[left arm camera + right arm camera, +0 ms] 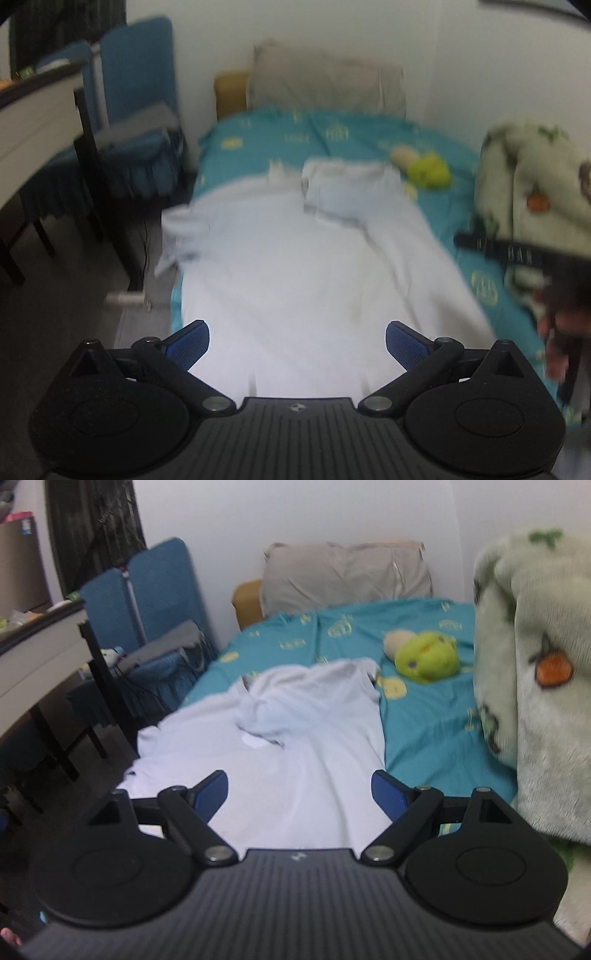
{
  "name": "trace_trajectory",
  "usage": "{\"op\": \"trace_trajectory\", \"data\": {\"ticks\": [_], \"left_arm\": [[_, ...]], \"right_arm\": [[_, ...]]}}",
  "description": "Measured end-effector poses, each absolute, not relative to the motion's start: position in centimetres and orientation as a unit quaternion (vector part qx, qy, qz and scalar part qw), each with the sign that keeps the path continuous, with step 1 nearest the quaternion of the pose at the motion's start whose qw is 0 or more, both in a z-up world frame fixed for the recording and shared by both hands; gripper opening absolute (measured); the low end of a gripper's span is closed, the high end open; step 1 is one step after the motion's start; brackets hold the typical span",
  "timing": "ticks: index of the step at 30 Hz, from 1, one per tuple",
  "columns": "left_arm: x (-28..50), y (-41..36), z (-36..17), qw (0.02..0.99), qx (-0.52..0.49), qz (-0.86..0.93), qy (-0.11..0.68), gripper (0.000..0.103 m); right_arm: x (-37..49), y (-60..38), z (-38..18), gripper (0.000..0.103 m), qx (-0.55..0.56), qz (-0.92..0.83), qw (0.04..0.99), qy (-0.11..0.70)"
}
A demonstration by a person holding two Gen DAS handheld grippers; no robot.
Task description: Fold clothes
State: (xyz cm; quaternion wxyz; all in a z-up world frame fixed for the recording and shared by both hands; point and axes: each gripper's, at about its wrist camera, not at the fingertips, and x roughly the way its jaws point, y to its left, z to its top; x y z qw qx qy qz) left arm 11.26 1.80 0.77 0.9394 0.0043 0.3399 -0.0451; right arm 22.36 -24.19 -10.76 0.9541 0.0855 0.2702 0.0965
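White shirt [295,258] lies spread on the teal bed [461,206], beyond both wide-open, empty grippers [297,345] [299,794]. Only the left view shows what may be a hand [557,347], blurred.

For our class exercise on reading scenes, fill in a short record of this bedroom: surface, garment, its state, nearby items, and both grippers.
surface: bed with teal patterned sheet
garment: white cotton T-shirt, spread lengthwise on the sheet
state: far end bunched and partly turned over, not yet folded neatly
nearby items: green plush toy beyond the shirt; grey pillow at the wall; fluffy pale-green blanket at right
left gripper: open, holding nothing
right gripper: open, holding nothing
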Motion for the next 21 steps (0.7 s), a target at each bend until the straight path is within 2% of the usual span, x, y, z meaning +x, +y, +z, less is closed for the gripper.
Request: {"op": "trace_trajectory", "data": {"ticks": [4,7,12,21], "left_arm": [[12.9,1.9,0.0,0.956,-0.061,-0.02,0.285,0.103],[13.5,2.5,-2.4,0.962,-0.05,-0.005,0.269,0.103],[14.1,4.6,-6.4,0.957,-0.048,-0.007,0.287,0.103],[13.7,6.1,-5.8,0.951,-0.06,-0.055,0.299,0.103]], "right_arm": [[21.2,-23.9,-9.8,0.086,0.083,0.108,0.96,0.243],[20.9,-23.5,-9.9,0.086,0.083,0.111,0.962,0.235],[21.3,-22.8,-11.0,0.086,0.081,0.11,0.961,0.24],[22.7,-20.8,-13.2,0.086,0.056,0.122,0.954,0.268]]}}
